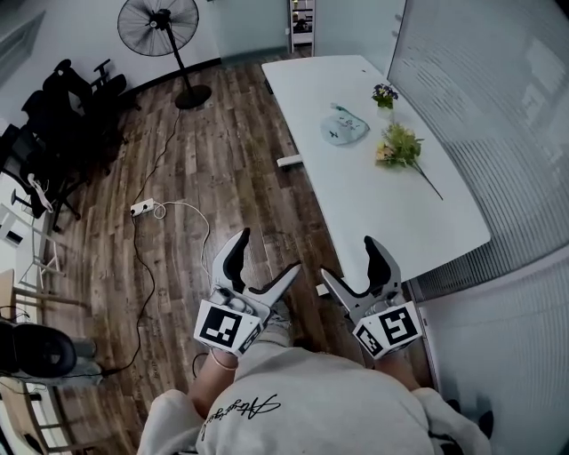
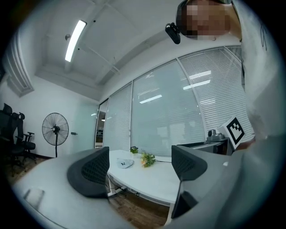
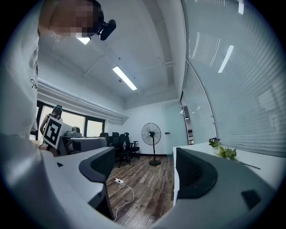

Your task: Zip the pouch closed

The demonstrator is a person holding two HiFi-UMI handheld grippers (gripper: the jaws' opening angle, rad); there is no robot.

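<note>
The pouch [image 1: 343, 124] is pale and translucent with a light blue print. It lies on the far part of the long white table [image 1: 373, 195], well away from both grippers. It shows small in the left gripper view, pouch [image 2: 125, 163], between the jaws but far off. My left gripper [image 1: 267, 253] and right gripper [image 1: 348, 259] are held close to the person's body, over the floor at the table's near end. Both are open and hold nothing. The pouch does not appear in the right gripper view, where the right gripper [image 3: 143, 167] faces the room.
A flower sprig [image 1: 398, 145] and a small potted plant [image 1: 385, 94] sit right of the pouch. A standing fan [image 1: 160, 27], black chairs [image 1: 62, 115] and a power strip [image 1: 142, 208] with a cable are on the wooden floor at left. Glass walls with blinds run along the right.
</note>
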